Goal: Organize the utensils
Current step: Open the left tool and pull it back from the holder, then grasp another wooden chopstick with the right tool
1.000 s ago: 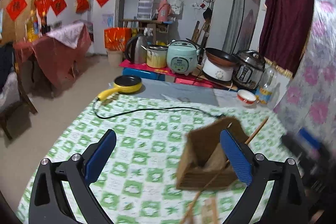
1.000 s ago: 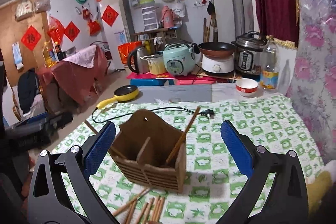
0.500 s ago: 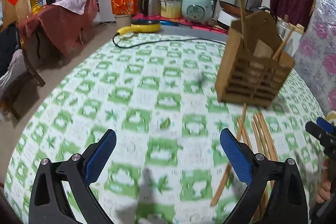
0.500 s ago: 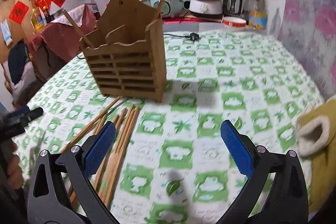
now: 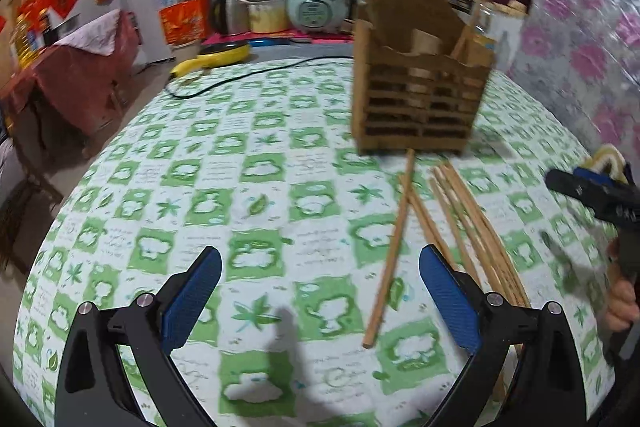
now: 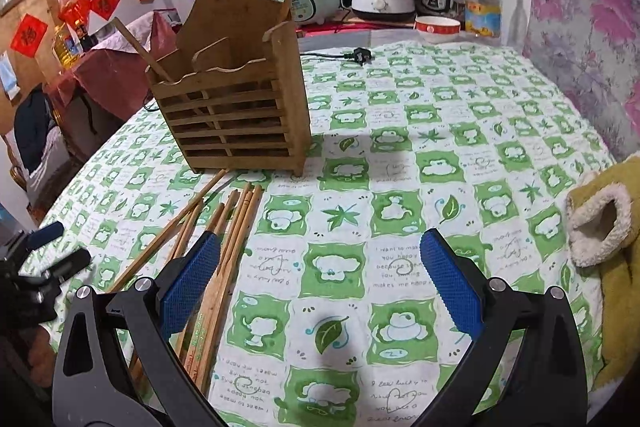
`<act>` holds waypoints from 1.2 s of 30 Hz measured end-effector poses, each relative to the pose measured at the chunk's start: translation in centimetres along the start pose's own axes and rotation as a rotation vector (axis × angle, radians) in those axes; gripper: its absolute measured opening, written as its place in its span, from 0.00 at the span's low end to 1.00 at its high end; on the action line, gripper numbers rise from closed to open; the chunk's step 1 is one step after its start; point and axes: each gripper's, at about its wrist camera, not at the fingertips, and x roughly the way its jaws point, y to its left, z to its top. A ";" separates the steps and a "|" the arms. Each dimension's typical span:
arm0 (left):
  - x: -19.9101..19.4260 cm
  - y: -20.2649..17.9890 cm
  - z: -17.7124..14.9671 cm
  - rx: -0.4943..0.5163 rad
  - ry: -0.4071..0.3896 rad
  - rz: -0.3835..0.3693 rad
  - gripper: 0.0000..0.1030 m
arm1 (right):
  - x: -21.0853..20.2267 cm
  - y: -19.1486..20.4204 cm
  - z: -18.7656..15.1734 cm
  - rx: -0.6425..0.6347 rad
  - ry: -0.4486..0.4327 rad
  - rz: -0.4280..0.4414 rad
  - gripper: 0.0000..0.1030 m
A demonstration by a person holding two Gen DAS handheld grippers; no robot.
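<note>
The left tongs (image 5: 320, 301) stand wide apart with nothing between the blue pads (image 5: 192, 297), low over the green-and-white checked cloth of the desk (image 5: 256, 163); the right tongs (image 6: 320, 287) are likewise spread wide and empty, above the same cloth; in the left wrist view the right tongs appear at the far right edge, gripped by a hand (image 5: 622, 301).

Just beside the right tongs' left pad lies a loose bundle of wooden chopsticks (image 6: 224, 251) flat on the desk, running roughly from the pad toward the holder, some passing under the pad in that view; in the left wrist view one single chopstick (image 5: 390, 251) lies a little apart from the rest, crossing another near its upper end, while the remainder fan out by the right-hand pad.

Past the chopsticks stands the slatted wooden utensil holder (image 6: 236, 115), upright on the desk, with one chopstick leaning out of its left compartment and another rising from the right rear corner; its base is close to the chopstick tips.

Farther back a black power plug (image 6: 360, 55) and its cord rest on the cloth; a yellow fleece-lined sleeve (image 6: 600, 227) lies at the right edge; a red-and-white bowl (image 6: 438, 25) and a bottle (image 6: 482, 3) sit behind.
</note>
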 end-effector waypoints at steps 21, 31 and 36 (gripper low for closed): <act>0.7 -1.4 -3.6 0.081 0.153 -0.023 0.06 | -0.8 1.0 -1.1 -0.056 -0.015 -0.001 0.94; 1.1 -0.1 -3.3 0.013 0.174 -0.042 0.46 | -4.0 4.0 -6.9 -0.286 0.058 0.078 0.88; 1.0 0.3 -3.3 -0.007 0.171 -0.056 0.49 | -3.7 5.7 -9.2 -0.430 0.099 -0.004 0.73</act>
